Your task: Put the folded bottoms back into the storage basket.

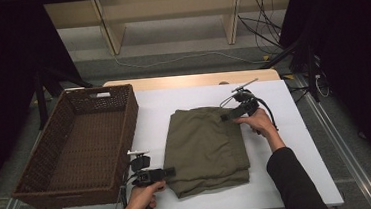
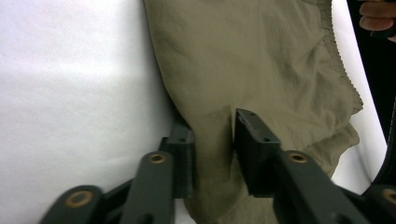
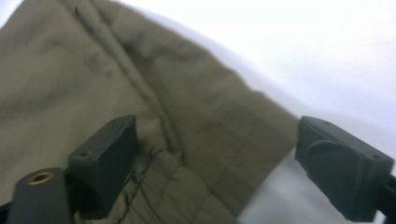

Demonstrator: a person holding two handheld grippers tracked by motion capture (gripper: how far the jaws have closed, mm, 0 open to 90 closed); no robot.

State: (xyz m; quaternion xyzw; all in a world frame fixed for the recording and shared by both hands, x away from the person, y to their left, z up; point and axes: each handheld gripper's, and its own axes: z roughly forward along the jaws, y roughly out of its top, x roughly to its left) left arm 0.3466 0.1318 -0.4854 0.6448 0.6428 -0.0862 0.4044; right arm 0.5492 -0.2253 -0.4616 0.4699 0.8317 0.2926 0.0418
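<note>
Folded olive-green garment (image 1: pixel 208 149) lying flat on the white table (image 1: pixel 296 141), roughly mid-table, just right of the brown wicker basket (image 1: pixel 79 145) standing at the table's left edge. Left gripper (image 1: pixel 168 172) at the garment's near left corner, held in the left hand (image 1: pixel 141 198) and pointing toward the cloth. In the left gripper view, the two black jaws drawn close with a ridge of the garment (image 2: pixel 261 65) pinched between them, one pad pressed to each side of the fold, white table surface (image 2: pixel 74 84) off to the left and the frilled hem running along the far side. Right gripper (image 1: pixel 226 115) at the garment's far right corner, held by the right hand (image 1: pixel 259 121), dark sleeve (image 1: pixel 292 181) trailing back to the near edge. In the right gripper view, jaws spread wide, the corner of the garment (image 3: pixel 187 121) lying between them, a seam running down toward the left jaw; left jaw over the cloth, right jaw over bare table (image 3: pixel 303 56) just past the fabric's edge. Whether the spread jaws touch the cloth: cannot tell. Basket interior seen bare, well apart from the right gripper and near the left.
</note>
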